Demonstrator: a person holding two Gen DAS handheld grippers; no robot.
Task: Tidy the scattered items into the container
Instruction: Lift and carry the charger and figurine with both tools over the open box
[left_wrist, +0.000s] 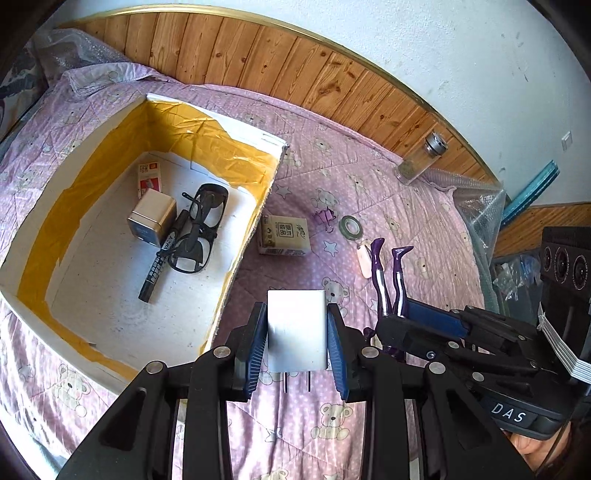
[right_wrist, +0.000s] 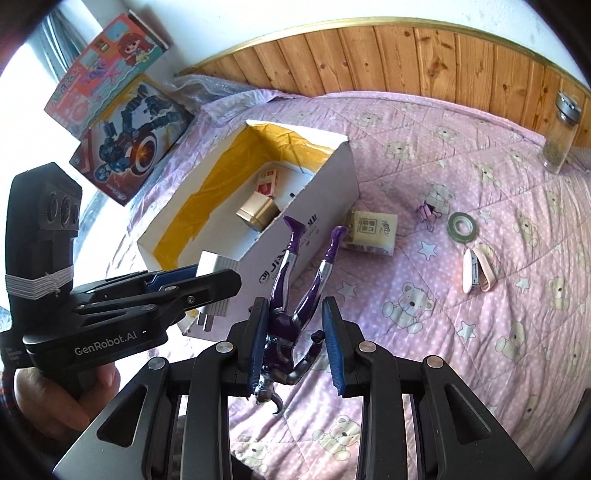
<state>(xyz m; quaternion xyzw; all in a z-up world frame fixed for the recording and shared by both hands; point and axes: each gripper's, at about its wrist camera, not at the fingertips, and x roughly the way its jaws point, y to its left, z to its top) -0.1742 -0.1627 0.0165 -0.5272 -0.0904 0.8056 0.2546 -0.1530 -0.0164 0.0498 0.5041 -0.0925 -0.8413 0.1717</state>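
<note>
Between left tongs, white charger

A bed covered by a pink quilt printed with teddy bears and stars fills the scene. Behind it runs a wooden plank headboard with a gold-coloured top edge, set against a white wall marked with small scuffs. Bubble wrap lies bunched at the bed's edge. Bright daylight floods in at the left of the right wrist view.

Glasses, marker in box; tissue pack just right outside.
</note>
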